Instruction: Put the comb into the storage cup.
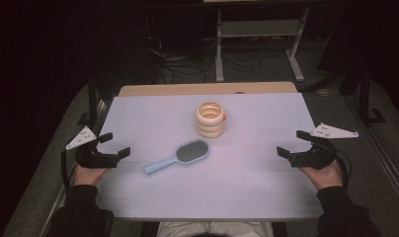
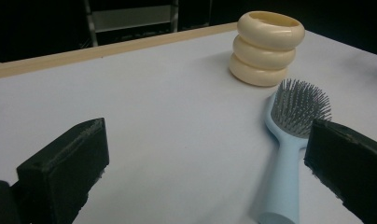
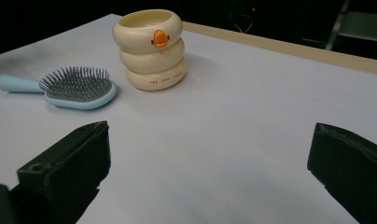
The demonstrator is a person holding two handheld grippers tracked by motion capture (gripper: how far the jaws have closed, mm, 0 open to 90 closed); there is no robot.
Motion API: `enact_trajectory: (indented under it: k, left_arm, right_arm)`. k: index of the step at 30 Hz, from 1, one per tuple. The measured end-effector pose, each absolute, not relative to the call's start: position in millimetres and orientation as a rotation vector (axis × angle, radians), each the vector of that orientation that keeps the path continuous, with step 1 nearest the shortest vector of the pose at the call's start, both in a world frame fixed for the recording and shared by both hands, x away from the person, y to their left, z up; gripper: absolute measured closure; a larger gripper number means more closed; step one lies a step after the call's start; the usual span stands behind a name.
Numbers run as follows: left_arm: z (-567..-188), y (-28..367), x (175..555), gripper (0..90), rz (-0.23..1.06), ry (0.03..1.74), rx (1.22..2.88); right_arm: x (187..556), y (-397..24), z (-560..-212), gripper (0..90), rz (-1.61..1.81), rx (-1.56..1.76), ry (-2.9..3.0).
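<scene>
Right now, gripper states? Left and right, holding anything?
Left gripper: open, holding nothing, short of the hairbrush.
Right gripper: open, holding nothing, over bare table.

I see a light-blue hairbrush (image 1: 180, 156) lying bristles-up at table (image 1: 257, 192) centre, just in front of a cream ringed cup (image 1: 210, 119). My left gripper (image 1: 112, 145) and right gripper (image 1: 292, 143) rest wide apart at opposite edges, jaws spread, empty.

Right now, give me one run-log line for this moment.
left gripper: open, empty | right gripper: open, empty | light blue hairbrush: flat, bristles up | cream ringed cup: upright behind brush head
</scene>
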State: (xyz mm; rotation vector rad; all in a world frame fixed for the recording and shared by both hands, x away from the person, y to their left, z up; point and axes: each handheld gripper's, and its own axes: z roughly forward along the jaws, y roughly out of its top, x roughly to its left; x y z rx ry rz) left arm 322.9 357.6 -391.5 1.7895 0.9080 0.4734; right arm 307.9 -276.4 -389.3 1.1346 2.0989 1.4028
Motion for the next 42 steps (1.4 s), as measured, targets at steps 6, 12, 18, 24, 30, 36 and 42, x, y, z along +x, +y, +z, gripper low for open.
enact_trajectory:
  k: [6,12,18,24,30,36,42]
  left_arm:
    - [-391,357,322,0.0,0.471,0.902,1.781]
    - [-386,356,317,0.0,0.453,0.886,1.735]
    - [-384,357,315,0.0,0.465,0.893,1.739]
    - [-384,359,320,0.0,0.479,0.904,1.771]
    - [-377,357,323,0.0,0.473,0.888,1.794]
    - [-369,351,328,0.0,0.435,0.869,1.830]
    - [-362,342,333,0.0,0.425,0.839,1.866]
  right_arm:
    - [307,-275,-389,0.0,1.388,1.124,2.106]
    - [306,-274,-391,0.0,1.373,1.131,2.124]
    - [304,-270,-392,0.0,1.354,1.120,2.145]
    - [306,-269,-394,0.0,1.339,1.122,2.162]
    - [307,-267,-396,0.0,1.324,1.115,2.182]
    - [307,-267,-396,0.0,1.329,1.116,2.180]
    - [307,-267,-396,0.0,1.329,1.120,2.187]
